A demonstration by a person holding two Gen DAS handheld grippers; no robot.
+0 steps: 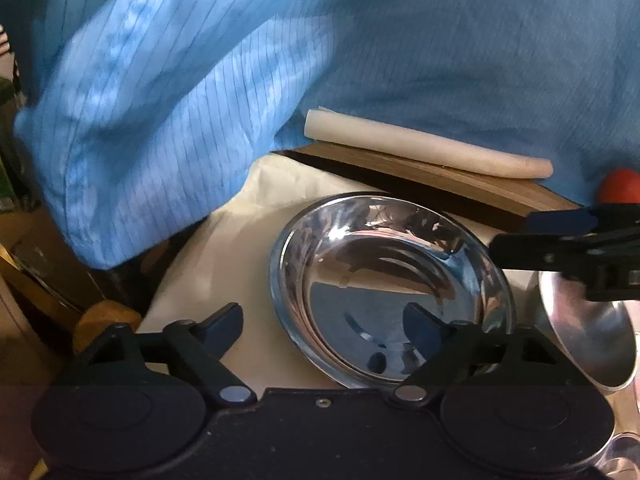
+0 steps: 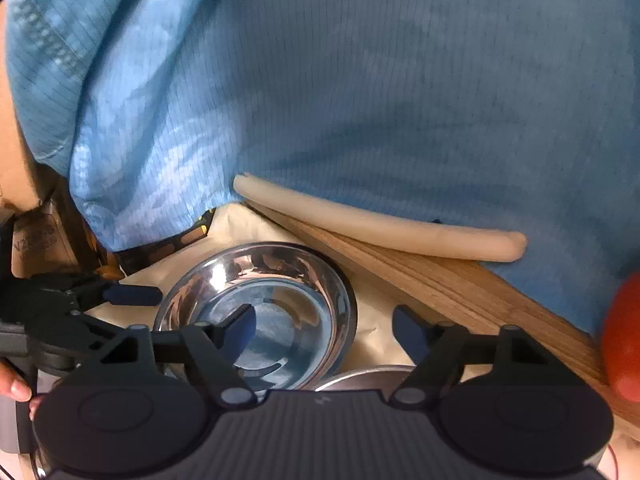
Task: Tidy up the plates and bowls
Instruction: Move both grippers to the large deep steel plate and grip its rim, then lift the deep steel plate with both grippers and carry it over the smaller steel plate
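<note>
Both my left hand-held gripper [image 1: 324, 320] and right hand-held gripper [image 2: 324, 322] are released, empty; the steel bowl [image 1: 392, 288] and second bowl [image 1: 588, 340] sit unstacked, so sorting remains.

Bowl [image 1: 392, 292] before board [image 1: 460, 184], on cloth [image 1: 224, 280]

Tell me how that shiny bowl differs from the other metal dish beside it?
The bowl is mirror-bright and reflects its surroundings; the dish looks duller, brushed. The bowl shows whole and sits level on the cloth; the dish is partly hidden and, in the left view, appears tilted. Both are round and metal.
</note>
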